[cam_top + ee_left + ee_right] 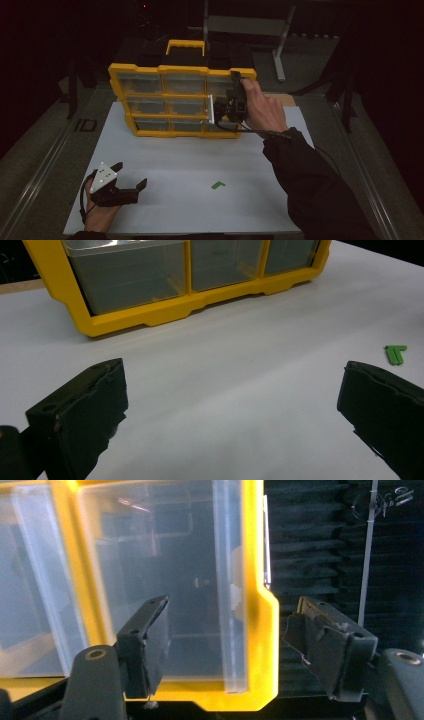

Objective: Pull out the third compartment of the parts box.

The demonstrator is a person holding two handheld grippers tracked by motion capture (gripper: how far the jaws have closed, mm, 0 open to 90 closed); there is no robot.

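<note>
Straddling the yellow organizer's (183, 100) three-o'clock edge with jaws wide and empty, the right gripper (235, 98) should close squarely on the frame, while the left gripper (131, 175) idles open at seven o'clock.

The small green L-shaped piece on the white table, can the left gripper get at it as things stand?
Probably yes: the left gripper is open, and bare white table lies between it and the small green L-shaped piece.

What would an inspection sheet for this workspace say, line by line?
Surface: white board, mostly bare.
Job's things: yellow organizer case standing on edge, clear compartments facing the person.
Clutter: small green piece lying on the board.
Grippers: right gripper open, jaws astride the case's right edge; left gripper open, low over the board's near-left corner.
Cables: one trails from each gripper.
Surroundings: dark; metal stand behind.
</note>
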